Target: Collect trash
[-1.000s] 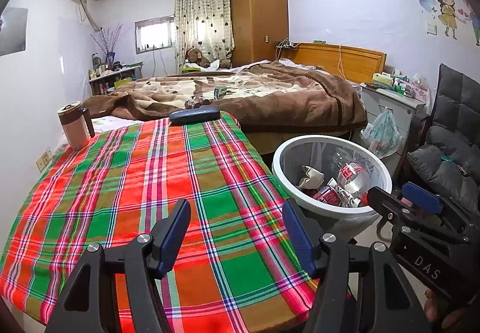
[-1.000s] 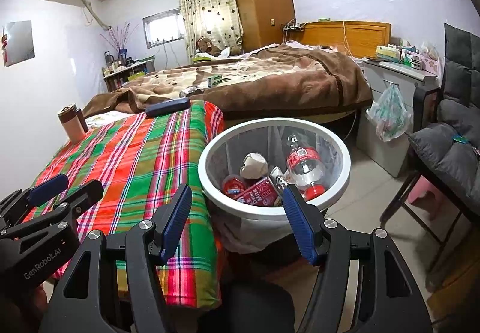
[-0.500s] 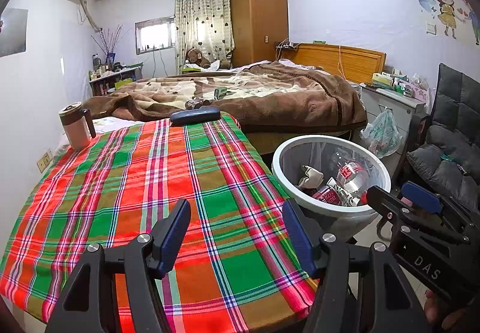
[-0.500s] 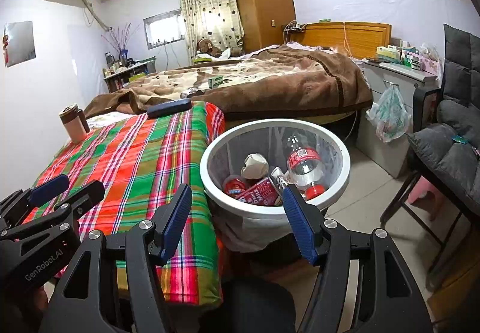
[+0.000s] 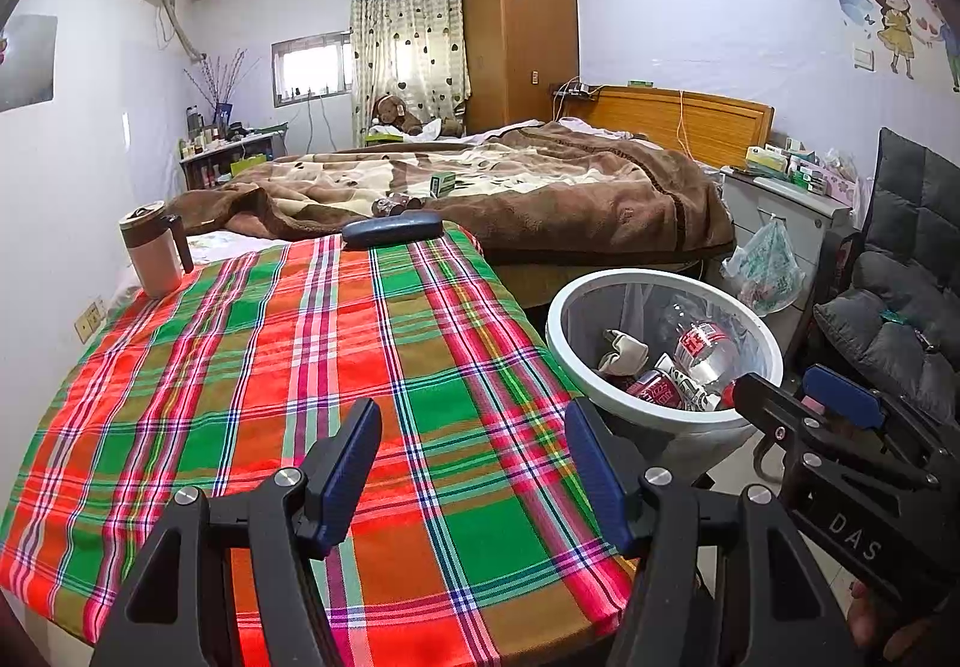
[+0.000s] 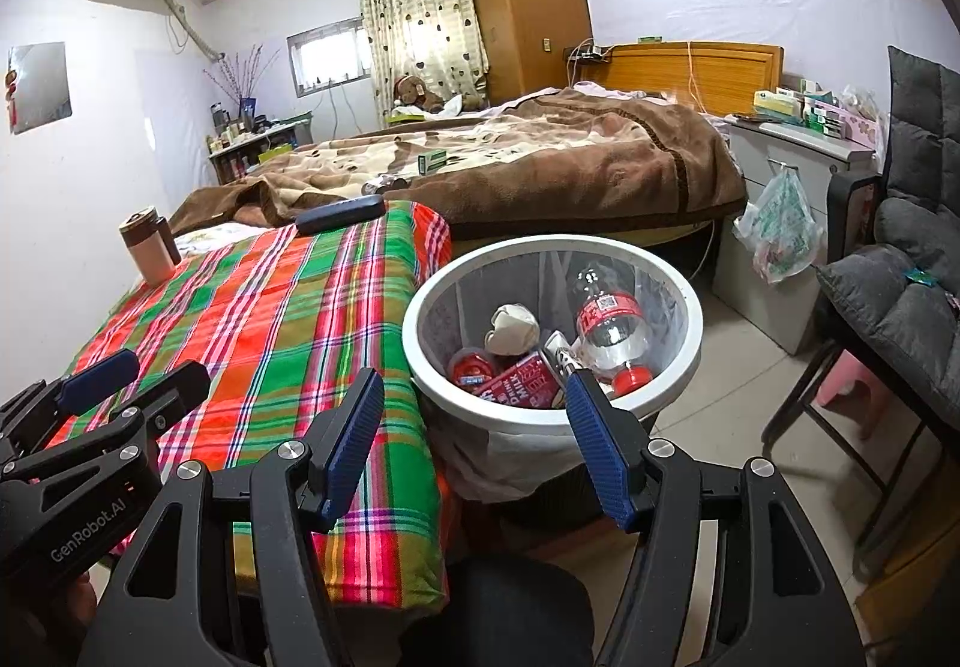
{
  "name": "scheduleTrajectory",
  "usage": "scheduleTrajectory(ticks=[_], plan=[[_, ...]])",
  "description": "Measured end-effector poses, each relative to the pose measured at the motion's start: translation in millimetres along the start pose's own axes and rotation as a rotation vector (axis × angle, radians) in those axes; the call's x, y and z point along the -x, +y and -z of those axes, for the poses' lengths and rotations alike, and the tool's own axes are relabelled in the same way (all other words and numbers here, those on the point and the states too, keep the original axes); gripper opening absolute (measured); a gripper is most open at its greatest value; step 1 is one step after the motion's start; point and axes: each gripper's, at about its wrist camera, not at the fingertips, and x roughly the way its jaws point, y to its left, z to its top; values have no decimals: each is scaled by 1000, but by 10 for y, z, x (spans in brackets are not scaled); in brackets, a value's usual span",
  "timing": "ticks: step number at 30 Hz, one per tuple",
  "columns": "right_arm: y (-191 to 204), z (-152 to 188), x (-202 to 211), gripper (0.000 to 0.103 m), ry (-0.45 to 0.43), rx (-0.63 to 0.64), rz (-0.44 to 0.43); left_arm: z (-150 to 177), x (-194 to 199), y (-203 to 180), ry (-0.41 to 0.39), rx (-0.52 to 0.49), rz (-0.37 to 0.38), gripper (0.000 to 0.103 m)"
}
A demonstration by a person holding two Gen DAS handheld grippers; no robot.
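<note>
A white round trash bin (image 6: 693, 334) stands on the floor right of the table; it also shows in the left wrist view (image 5: 558, 334). Inside lie a clear plastic bottle with a red label (image 6: 609, 322), a crumpled paper (image 6: 511, 328), a red milk carton (image 6: 519, 382) and a red can (image 6: 471, 367). My left gripper (image 5: 474, 466) is open and empty above the near part of the plaid tablecloth (image 5: 252, 367). My right gripper (image 6: 477, 439) is open and empty, just in front of the bin's near rim.
A brown and white mug (image 5: 150, 250) and a dark blue case (image 5: 390, 230) stand on the table's far side. A bed with a brown blanket (image 5: 540, 187) lies behind. A grey chair (image 6: 900, 271) and a hanging plastic bag (image 6: 780, 232) are on the right.
Both grippers stay open and empty. The views have shifted only slightly; nothing was picked up or dropped.
</note>
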Motion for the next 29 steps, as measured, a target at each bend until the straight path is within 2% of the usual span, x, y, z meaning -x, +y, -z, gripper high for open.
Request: scheduleTrajectory(ticks=[29], plan=[[31, 18, 5, 65, 3, 4, -4, 37, -15, 8, 12, 5, 8, 63]])
